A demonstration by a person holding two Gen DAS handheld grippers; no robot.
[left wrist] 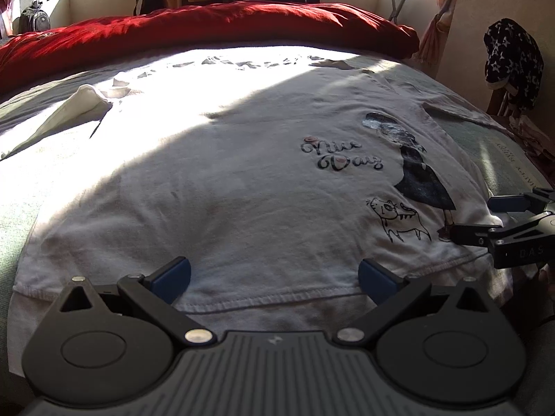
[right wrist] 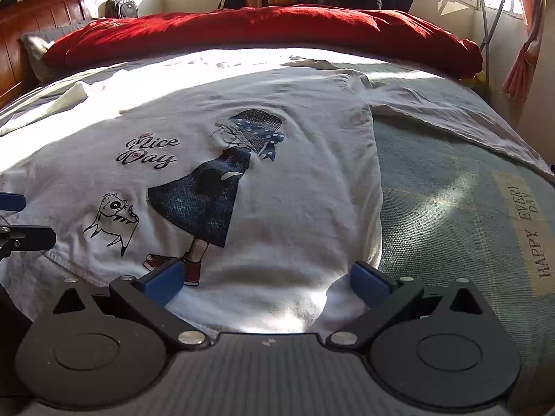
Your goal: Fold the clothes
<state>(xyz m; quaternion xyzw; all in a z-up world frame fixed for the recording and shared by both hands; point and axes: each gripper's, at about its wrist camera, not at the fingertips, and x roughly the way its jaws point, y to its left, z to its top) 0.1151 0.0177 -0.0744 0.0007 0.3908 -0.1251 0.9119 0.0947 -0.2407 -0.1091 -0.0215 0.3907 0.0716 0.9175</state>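
Left wrist view is showing one white T-shirt (left wrist: 242,180) lying flat on a bed (left wrist: 499,145). Its bottom hem is sitting close to the camera and its long way is running up toward one red quilt (left wrist: 215,24) at the far side. Curly writing on the shirt (left wrist: 341,156) is saying "Nice Day". Beside the words, one girl in a blue dress (left wrist: 421,176) is standing, and one little cat (left wrist: 399,220) is drawn under them. The left gripper (left wrist: 274,277) is hanging just over the hem with its jaws spread wide, holding nothing. The right gripper (left wrist: 475,218) is poking in from the right edge over the shirt's corner, and small letters on it are reading "D.A.S". Its jaws are looking apart here.

Right wrist view is showing the same shirt (right wrist: 284,215), with the girl's head pointing away and her red shoes (right wrist: 190,270) nearest the camera. The right gripper (right wrist: 267,279) is holding its jaws wide over the hem, gripping nothing. One sleeve (right wrist: 433,111) is stretching out to the right. The green blanket (right wrist: 451,208) is carrying a label (right wrist: 527,228) reading "HAPPY EVERY DAY". The left gripper (right wrist: 20,222) is peeking in at the left edge.
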